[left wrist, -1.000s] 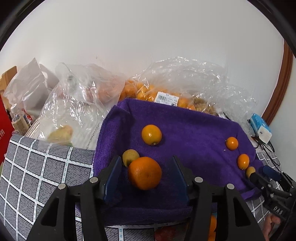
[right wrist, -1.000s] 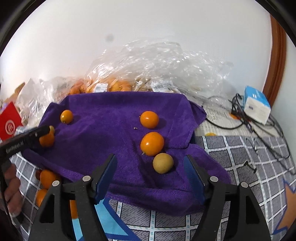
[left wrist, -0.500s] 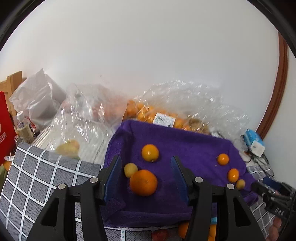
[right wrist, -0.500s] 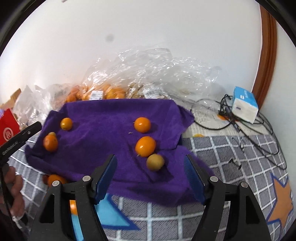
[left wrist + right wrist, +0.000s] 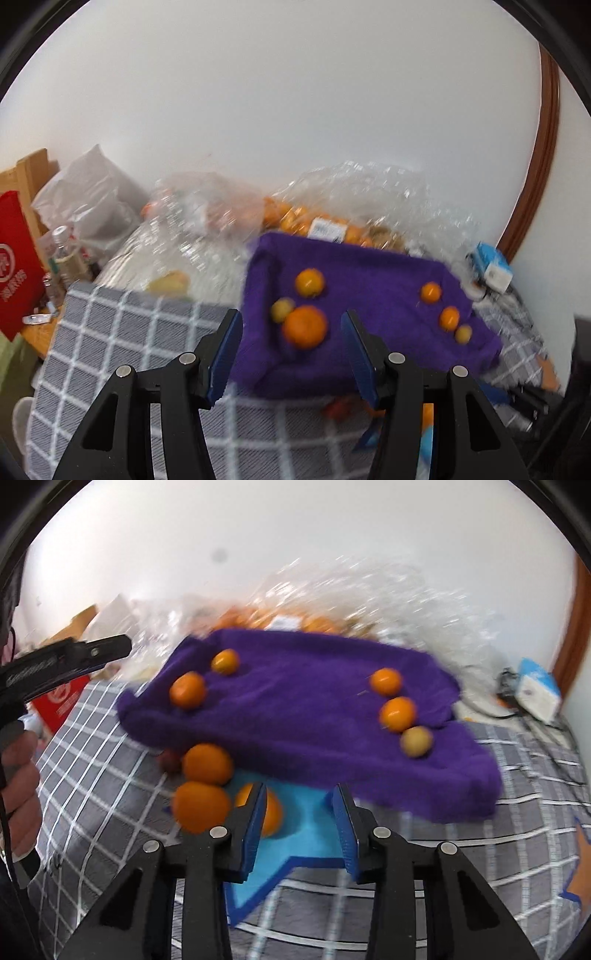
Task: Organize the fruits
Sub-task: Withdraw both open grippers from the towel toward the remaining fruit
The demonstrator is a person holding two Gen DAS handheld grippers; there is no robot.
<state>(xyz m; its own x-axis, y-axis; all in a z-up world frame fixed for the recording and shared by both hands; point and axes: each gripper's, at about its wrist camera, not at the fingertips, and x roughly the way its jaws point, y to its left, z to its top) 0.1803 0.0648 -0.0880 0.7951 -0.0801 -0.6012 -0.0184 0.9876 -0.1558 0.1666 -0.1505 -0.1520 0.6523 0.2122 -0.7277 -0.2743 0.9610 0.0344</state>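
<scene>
Oranges (image 5: pixel 202 764) sit by purple towel (image 5: pixel 303 716); right gripper (image 5: pixel 298 814) jaws just narrowed, seemingly empty; left gripper (image 5: pixel 291 349) apart, empty.

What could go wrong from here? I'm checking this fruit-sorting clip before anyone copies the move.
1. Three oranges sit packed together off the towel. The right tongs, jaws just narrowing with nothing between them, could nudge one and send it rolling.
2. The yellow fruit lies where the towel slopes down toward its edge, so a tug on the cloth might roll it off.
3. Both views are blurred, so aim may suffer.
</scene>
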